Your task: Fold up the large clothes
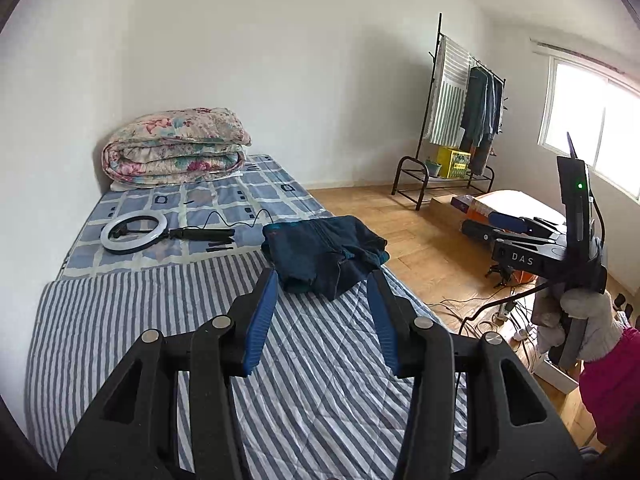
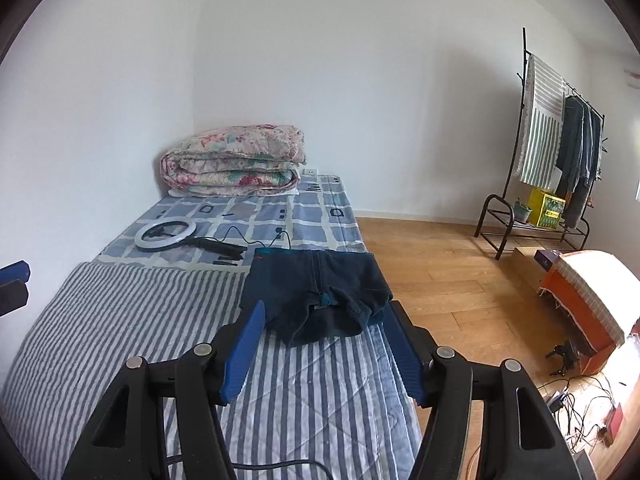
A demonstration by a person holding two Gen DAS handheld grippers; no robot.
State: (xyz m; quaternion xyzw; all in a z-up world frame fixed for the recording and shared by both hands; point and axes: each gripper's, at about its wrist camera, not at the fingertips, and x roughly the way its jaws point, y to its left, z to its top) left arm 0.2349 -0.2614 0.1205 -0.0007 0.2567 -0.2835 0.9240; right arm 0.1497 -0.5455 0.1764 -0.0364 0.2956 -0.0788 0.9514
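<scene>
Both grippers – left gripper (image 1: pixel 323 276), right gripper (image 2: pixel 325 314) – hang wide open, empty. Folded dark jeans (image 2: pixel 316 294) lie just ahead; 1 fold seems finished – next, probably tidying or another garment.

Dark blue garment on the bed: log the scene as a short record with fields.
garment: dark blue garment, folded into a rough bundle, lying on the striped sheet by the bed's right edge
left tool: open, empty, short of the garment
right tool: open, empty, fingertips flanking the near hem
behind garment: ring light with cable on the checked sheet
far end: folded floral quilt
fold state: looks done, slightly untidy
</scene>
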